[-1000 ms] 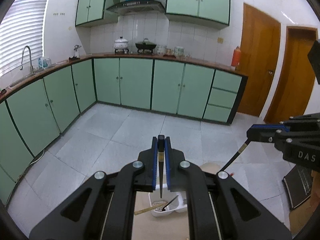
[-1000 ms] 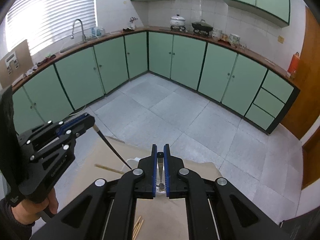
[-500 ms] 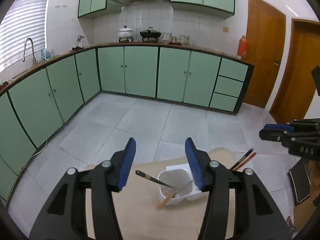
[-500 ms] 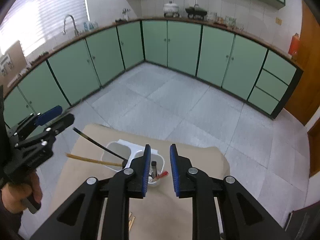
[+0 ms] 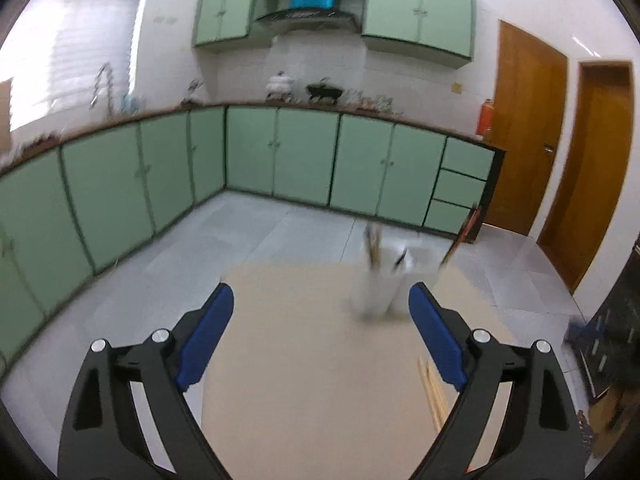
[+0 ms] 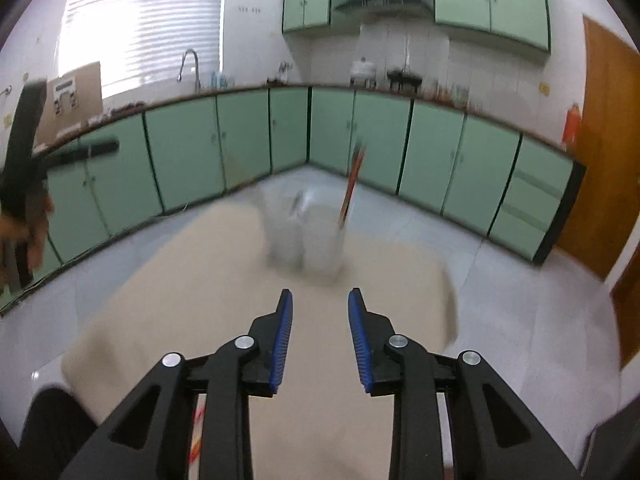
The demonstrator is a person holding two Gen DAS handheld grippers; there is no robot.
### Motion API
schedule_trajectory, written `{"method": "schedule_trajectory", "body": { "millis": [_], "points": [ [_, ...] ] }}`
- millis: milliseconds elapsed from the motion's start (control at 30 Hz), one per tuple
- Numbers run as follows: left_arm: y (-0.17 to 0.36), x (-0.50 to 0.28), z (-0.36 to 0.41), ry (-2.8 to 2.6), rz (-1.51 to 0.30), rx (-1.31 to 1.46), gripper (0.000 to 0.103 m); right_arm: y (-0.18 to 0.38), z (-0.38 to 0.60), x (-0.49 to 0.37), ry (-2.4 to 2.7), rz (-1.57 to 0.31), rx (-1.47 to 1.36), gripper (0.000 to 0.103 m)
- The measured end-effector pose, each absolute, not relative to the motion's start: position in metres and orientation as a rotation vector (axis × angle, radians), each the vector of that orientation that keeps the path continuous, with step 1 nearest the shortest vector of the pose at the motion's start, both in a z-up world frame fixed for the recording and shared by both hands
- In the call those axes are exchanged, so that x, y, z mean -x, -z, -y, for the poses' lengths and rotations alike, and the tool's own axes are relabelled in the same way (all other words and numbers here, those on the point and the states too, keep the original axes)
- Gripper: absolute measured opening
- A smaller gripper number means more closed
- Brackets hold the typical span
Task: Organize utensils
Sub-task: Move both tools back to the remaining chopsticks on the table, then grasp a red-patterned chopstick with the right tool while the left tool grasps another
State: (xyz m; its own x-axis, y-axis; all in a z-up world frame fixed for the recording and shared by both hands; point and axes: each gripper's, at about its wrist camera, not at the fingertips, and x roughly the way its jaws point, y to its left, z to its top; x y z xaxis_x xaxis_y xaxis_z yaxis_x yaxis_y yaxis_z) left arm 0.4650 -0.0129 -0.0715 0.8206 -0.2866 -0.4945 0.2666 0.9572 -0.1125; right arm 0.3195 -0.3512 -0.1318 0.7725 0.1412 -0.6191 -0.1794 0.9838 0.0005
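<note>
— How does the left gripper (image 5: 321, 304) stand?
— Jaws spread wide, having just been opening, with nothing between the blue pads (image 5: 206, 338). It hangs above the near part of the table (image 5: 304, 360), pointing down at a slant.
— And the right gripper (image 6: 320, 300)?
— Parted only a little, also just opening and empty, tilted down over the table. At the left edge of its view a hand (image 6: 34, 224) grips the other tool's handle.

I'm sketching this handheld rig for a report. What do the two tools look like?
Both match: the left tool and right tool have matte black angular linkage arms with triangular cutouts, silver round pivot bolts, and two fingers faced with ribbed blue pads. No cables or markings show.
</note>
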Motion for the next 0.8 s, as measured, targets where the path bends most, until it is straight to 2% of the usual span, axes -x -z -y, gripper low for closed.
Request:
{"method": "schedule_trajectory", "body": {
  "millis": [100, 233, 467, 800],
  "points": [
    [0.101, -0.432, -0.002, 0.267, -0.562, 0.059, 0.090, 0.204, 0.324, -0.275, -0.180, -0.754, 0.029, 0.029],
    [0.143, -0.388, -0.007, 0.270, -0.609, 0.073, 0.090, 0.262, 0.290, -0.241, -0.191, -0.799, 0.100, 0.029],
    [0.186, -0.340, 0.005, 0.301, -0.630, 0.035, 0.090, 0.272, 0.264, -0.247, -0.204, -0.755, 0.124, 0.030],
    [0.206, -0.339, 0.012, 0.311, -0.660, 0.023, 0.090, 0.274, 0.260, -0.257, -0.205, -0.714, 0.156, 0.033]
  ]
}}
